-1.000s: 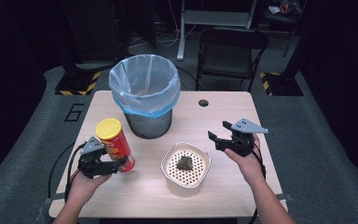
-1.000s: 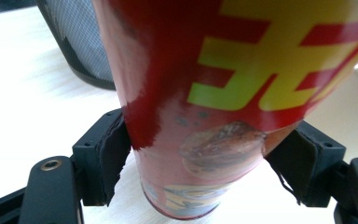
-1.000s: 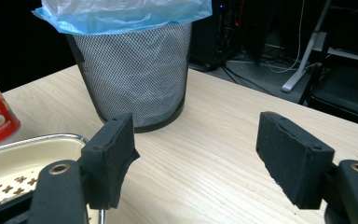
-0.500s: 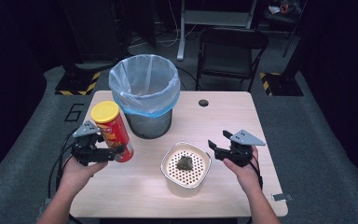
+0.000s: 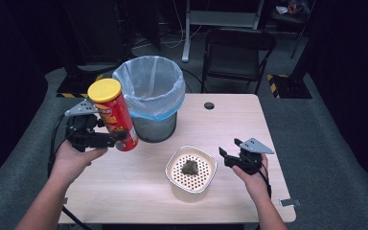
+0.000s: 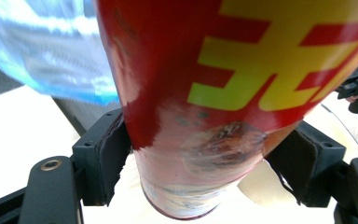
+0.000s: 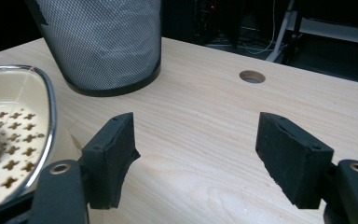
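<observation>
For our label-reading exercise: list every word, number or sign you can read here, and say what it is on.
Red can, left gripper view: big yellow characters, cropped; one reads "主".
Red can, high view: label print too small to read.
Nothing else bears readable text.

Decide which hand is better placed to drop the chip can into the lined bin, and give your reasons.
Left. The left gripper is clamped on the red chip can, lifted clear of the table right beside the lined bin. The right gripper is open by the strainer bowl.
</observation>
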The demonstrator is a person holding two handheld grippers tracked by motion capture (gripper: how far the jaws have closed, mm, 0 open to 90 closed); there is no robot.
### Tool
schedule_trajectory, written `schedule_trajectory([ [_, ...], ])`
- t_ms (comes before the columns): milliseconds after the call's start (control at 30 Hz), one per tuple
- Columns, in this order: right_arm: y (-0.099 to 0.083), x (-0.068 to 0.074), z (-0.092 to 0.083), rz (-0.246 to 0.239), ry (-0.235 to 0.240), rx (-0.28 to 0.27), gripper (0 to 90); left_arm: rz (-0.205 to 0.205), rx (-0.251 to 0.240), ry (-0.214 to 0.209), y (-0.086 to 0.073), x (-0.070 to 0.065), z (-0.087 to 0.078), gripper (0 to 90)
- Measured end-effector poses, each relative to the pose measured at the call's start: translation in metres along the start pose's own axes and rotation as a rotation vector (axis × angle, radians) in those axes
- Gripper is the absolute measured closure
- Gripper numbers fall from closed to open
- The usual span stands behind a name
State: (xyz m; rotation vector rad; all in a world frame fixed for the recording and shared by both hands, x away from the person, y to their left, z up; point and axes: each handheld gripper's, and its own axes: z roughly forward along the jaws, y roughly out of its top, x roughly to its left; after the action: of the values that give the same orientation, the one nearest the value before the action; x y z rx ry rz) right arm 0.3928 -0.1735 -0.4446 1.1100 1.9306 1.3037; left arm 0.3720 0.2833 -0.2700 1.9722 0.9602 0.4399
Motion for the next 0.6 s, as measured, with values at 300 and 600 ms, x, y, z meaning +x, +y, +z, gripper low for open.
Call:
schedule_trajectory([
  [300,-0.012,-0.004,0.005,0.008,-0.004,0.045,27.9,0.033,-0.003,0.001,0.042,-0.009,-0.013,24.1],
  [600,-0.017,-0.004,0.007,0.001,-0.012,0.064,28.0,0.027,-0.028,-0.014,0.083,-0.008,-0.015,24.1],
])
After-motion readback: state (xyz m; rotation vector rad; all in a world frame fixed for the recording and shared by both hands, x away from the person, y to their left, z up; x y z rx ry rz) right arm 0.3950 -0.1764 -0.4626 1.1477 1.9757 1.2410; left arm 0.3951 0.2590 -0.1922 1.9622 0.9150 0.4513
